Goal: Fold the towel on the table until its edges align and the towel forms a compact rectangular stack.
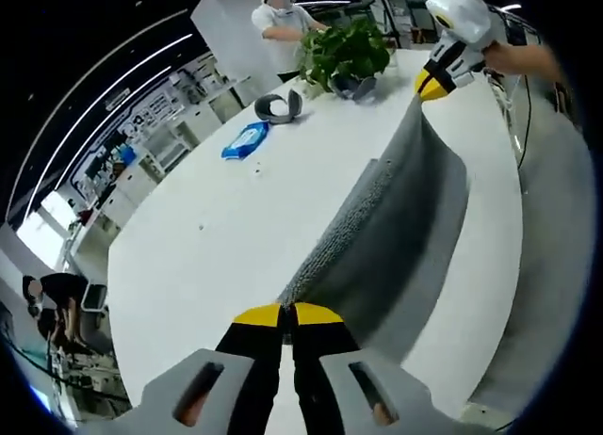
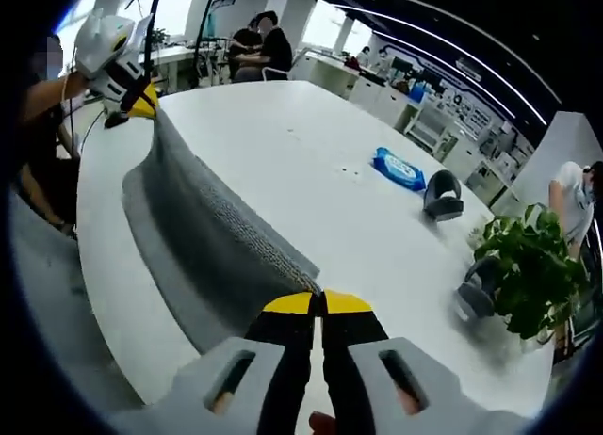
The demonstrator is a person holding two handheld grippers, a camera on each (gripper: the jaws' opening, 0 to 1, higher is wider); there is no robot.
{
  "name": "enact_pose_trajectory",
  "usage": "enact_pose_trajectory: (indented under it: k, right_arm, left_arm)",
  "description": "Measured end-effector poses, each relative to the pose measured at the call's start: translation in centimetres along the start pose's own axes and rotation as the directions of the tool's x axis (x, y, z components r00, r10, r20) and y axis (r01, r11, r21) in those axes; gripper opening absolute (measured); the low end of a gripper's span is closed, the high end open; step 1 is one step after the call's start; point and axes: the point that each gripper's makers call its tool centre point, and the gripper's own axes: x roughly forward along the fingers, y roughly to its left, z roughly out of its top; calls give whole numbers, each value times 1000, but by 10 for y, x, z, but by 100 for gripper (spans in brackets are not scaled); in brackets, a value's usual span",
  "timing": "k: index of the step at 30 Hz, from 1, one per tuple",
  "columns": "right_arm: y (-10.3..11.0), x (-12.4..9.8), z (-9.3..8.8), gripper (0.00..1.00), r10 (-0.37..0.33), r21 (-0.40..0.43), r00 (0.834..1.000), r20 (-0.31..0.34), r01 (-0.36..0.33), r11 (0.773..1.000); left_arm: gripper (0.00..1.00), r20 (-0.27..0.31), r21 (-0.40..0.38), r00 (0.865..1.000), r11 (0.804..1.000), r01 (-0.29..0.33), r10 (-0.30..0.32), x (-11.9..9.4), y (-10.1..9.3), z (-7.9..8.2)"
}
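A grey towel point(image 1: 405, 218) is stretched taut between my two grippers above the white table point(image 1: 217, 228), its lower part sagging down to the tabletop. My left gripper point(image 1: 287, 314) is shut on one top corner at the bottom of the left gripper view. At the far corner, my right gripper point(image 1: 431, 85) pinches the towel with its yellow tips. In the right gripper view, my right gripper point(image 2: 317, 303) is shut on the towel point(image 2: 198, 218), which runs away to my left gripper point(image 2: 143, 104) at the upper left, over the table point(image 2: 311, 162).
A blue packet point(image 1: 245, 140) point(image 2: 398, 169), a grey ring-shaped object point(image 1: 278, 106) point(image 2: 443, 195) and a potted plant point(image 1: 344, 49) point(image 2: 528, 265) stand at the table's far end. A person point(image 1: 283, 25) stands behind the plant. The table's curved edge runs close beside the towel.
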Motion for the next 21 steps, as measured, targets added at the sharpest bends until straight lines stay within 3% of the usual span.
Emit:
enact_pose_trajectory:
  k: [6,7,11,18,21]
  right_arm:
    - [0,25,0,0,7,-1,1000,-23,-7,1000]
    - [-1,31,0,0,1,-1,1000,-28,-1,1000]
    - [-4,46,-3,0,-11,23,999,-39,12,1000]
    - [-4,75,-12,0,-44,29,996,-77,46,999]
    - [-5,83,-15,0,-60,35,994,-90,63,997]
  left_arm:
    - [2,-52,-42,998,999,28,-30,25,3,-17]
    - [2,-58,-80,998,996,34,-39,30,3,-20]
    - [2,-57,-169,998,985,27,-37,43,8,-25]
    - [3,-74,-183,997,983,3,-17,67,6,-34]
    - [3,-75,-240,997,971,6,-25,74,7,-37]
